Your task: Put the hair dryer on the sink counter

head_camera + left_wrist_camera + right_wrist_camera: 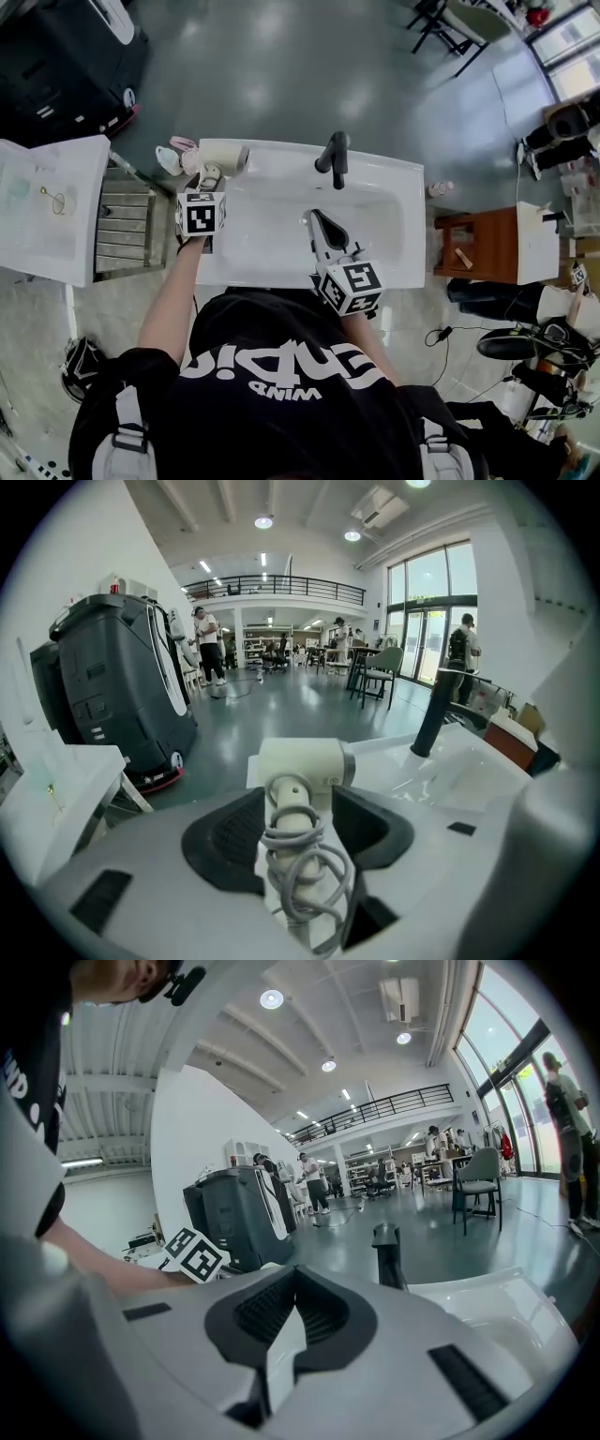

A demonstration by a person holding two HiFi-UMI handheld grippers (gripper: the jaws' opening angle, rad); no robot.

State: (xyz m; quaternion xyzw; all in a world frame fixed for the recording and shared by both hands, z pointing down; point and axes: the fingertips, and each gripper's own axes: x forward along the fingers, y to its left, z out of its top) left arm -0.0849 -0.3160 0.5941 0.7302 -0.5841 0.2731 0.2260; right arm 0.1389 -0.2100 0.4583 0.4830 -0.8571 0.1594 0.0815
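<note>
A cream hair dryer (225, 157) lies on the white sink counter (394, 178) at its far left corner. A grey cord is wound round the handle. My left gripper (211, 178) stands over that handle. In the left gripper view the hair dryer (305, 761) points its handle toward me between the dark pads of the left gripper (298, 822), with a thin gap on the right side. My right gripper (319, 223) hovers over the basin, shut and empty. In its own view the right gripper (295, 1283) has its pads meeting at the tips.
A black faucet (335, 155) stands at the back of the basin. A pink object (178, 155) lies left of the dryer. A white table (52, 211) and metal rack (124, 220) stand at the left, a wooden side table (473, 246) at the right, and a black machine (117, 696) behind.
</note>
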